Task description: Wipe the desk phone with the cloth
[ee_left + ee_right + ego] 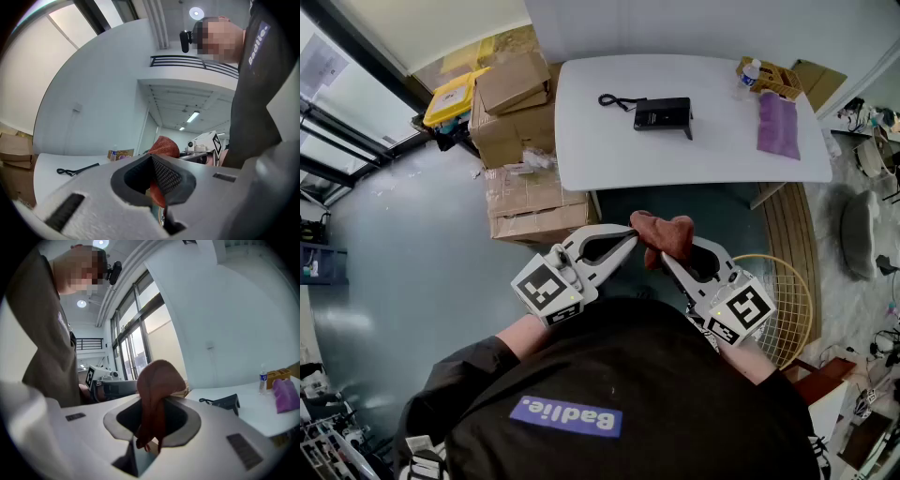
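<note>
The black desk phone [664, 114] lies with its coiled cord on the far white table [609, 155], well away from both grippers. A reddish-brown cloth [664, 234] is bunched up close to my chest, below the table's near edge. My left gripper [630, 236] is shut on the cloth's left side, and my right gripper [664, 258] is shut on its right side. In the left gripper view the cloth [164, 146] bulges above the shut gripper [157, 187]. In the right gripper view the cloth [157, 380] hangs through the gripper [150, 427], with the phone [227, 401] beyond.
Cardboard boxes [520, 141] and a yellow bin [455, 94] are stacked left of the table. A purple cloth [778, 124], a water bottle [751, 72] and a cardboard tray [772, 77] sit at the table's right end. A wire basket [787, 300] stands on the floor at my right.
</note>
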Available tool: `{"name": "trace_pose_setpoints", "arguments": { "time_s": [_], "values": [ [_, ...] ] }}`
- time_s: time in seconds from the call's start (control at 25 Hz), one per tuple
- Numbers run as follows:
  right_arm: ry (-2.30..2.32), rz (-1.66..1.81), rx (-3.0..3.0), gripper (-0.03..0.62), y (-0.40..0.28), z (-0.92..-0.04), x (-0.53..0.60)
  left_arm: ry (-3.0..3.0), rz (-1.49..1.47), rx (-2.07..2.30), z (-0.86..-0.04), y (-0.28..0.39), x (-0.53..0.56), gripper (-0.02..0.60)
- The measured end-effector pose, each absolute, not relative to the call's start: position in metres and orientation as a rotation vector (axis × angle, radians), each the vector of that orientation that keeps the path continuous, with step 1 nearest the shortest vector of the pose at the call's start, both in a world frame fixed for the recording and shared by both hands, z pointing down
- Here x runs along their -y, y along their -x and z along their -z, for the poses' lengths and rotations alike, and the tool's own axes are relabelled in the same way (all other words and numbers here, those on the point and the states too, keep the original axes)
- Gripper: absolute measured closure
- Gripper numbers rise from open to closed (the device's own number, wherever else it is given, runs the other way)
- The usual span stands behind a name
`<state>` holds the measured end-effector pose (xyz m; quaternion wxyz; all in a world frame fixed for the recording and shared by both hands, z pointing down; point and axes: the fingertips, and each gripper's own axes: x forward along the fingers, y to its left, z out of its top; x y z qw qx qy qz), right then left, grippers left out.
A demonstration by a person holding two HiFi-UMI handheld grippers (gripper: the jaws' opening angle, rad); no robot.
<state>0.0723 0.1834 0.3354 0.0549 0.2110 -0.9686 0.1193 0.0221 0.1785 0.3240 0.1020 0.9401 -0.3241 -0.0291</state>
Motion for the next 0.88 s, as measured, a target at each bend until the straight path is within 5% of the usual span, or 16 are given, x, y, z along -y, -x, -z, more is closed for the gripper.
{"name": "trace_pose_setpoints", "arguments": {
  "time_s": [0.88],
  "values": [
    [-0.561, -0.434, 2.955, 0.505, -0.096, -0.357, -0.161, -2.738, 0.032, 1.066, -0.335, -0.037, -0.161, 0.572]
  ]
}}
